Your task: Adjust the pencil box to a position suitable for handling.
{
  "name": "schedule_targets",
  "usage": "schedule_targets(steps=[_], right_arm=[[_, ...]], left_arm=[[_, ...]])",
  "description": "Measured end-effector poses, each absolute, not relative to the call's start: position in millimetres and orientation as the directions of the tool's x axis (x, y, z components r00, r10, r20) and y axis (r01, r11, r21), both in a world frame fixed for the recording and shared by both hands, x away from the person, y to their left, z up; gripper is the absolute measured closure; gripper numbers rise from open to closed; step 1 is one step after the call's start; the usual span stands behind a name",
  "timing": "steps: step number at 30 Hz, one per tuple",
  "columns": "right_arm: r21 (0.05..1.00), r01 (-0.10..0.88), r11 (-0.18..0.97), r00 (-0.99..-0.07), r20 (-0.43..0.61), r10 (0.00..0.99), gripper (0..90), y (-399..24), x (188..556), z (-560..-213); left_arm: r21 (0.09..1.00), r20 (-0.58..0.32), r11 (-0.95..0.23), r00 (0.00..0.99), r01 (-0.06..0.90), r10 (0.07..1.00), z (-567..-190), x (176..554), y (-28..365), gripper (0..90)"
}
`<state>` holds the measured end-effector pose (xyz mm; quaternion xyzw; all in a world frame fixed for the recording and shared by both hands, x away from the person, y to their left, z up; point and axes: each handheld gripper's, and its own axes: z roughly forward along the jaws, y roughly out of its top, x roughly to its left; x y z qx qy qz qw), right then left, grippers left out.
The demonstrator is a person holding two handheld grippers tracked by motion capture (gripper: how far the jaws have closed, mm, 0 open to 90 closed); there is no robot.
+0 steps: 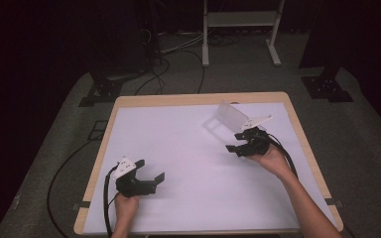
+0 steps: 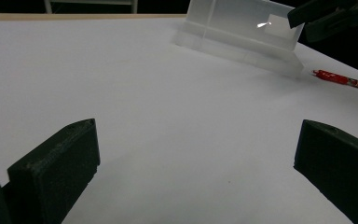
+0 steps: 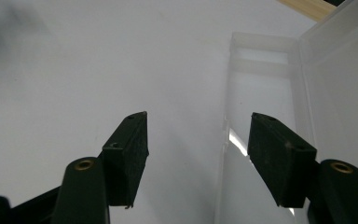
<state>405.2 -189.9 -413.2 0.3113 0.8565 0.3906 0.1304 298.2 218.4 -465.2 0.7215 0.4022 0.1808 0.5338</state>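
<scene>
From the high view, your right gripper (image 1: 241, 143) sits at the near edge of the clear plastic box (image 1: 230, 116), which stands toward the far right of the white table (image 1: 178, 148) with its lid raised. Your left gripper (image 1: 149, 171) rests low at the near left, well apart from the box, jaws wide and empty. Leave it parked there unless the box starts to slide; then bring it across to steady the far side.

In the left gripper view, the box (image 2: 242, 37) lies far off across the table, with a red pen (image 2: 345, 80) on the sheet just beside its right end. The right gripper (image 2: 331, 18) hangs over the box's right corner. Mind that pen: keep your wrist and cable from sweeping it as you work.

In the right gripper view, the jaws stand well apart and straddle the box's near wall (image 3: 226, 140), one jaw outside over the table, the other over the inside. Neither pad touches the plastic, so nothing is gripped yet. Centre the wall between the pads, go a little deeper so they bite below the rim, then close gently; thin clear plastic will likely flex or slip if you pinch only the lip.
</scene>
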Motion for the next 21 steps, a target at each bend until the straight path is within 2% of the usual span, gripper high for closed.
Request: schedule_targets(steps=[21], right_arm=[[0.683,0.508,0.525,-0.738,0.031,0.674,47.8,-174.3,432.8,-443.7]], left_arm=[[0.916,-0.174,-0.1,0.61,0.388,0.773,-465.3,298.3,218.7,0.0]])
